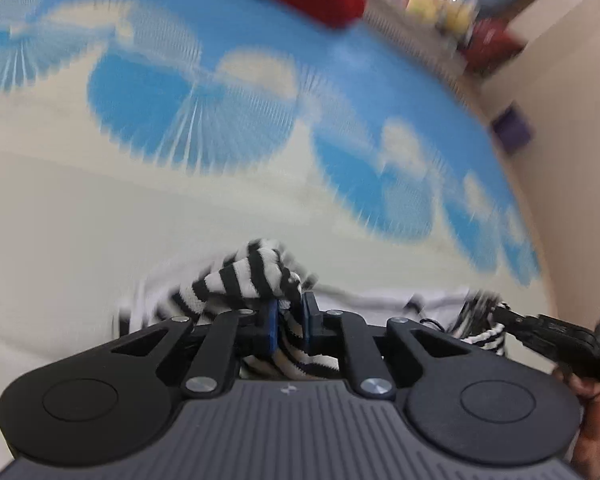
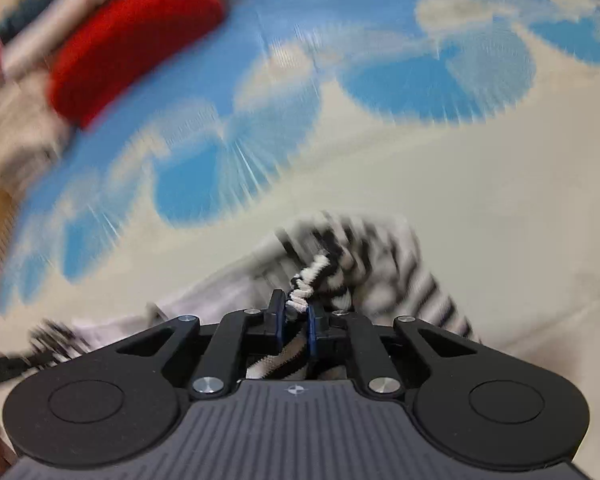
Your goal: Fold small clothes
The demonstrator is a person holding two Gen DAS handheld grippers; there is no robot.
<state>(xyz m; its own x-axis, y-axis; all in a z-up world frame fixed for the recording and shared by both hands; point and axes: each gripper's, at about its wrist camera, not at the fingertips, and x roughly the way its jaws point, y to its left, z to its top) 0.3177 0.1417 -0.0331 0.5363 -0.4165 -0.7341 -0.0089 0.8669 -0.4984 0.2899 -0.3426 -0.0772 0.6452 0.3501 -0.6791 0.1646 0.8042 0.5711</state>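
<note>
A black-and-white striped garment [image 1: 244, 276] was pinched between the blue-padded fingers [image 1: 271, 322] of the left gripper [image 1: 289, 320], which were drawn almost together with only the bunched fabric between them. A fold of the striped cloth was seen bulging up just ahead of the fingertips, and more of it was trailing back beneath the gripper body. In the right wrist view, the same striped garment [image 2: 380, 256] was gripped by the right gripper [image 2: 296, 320], its fingers [image 2: 277, 320] likewise nearly closed, with a crinkled white hem edge standing up between them. The garment was spread over a surface covered by a cloth with a blue-and-cream fan pattern [image 1: 188, 112], on the pale part nearest both grippers; whether that surface was a bed or a tabletop could not be told. The right gripper [image 1: 556, 332] was visible at the right edge of the left wrist view, close to the striped fabric. A red cushion-like object [image 2: 132, 44] was lying at the far side of the patterned cloth, well apart from the garment. Both views were heavily blurred.
</note>
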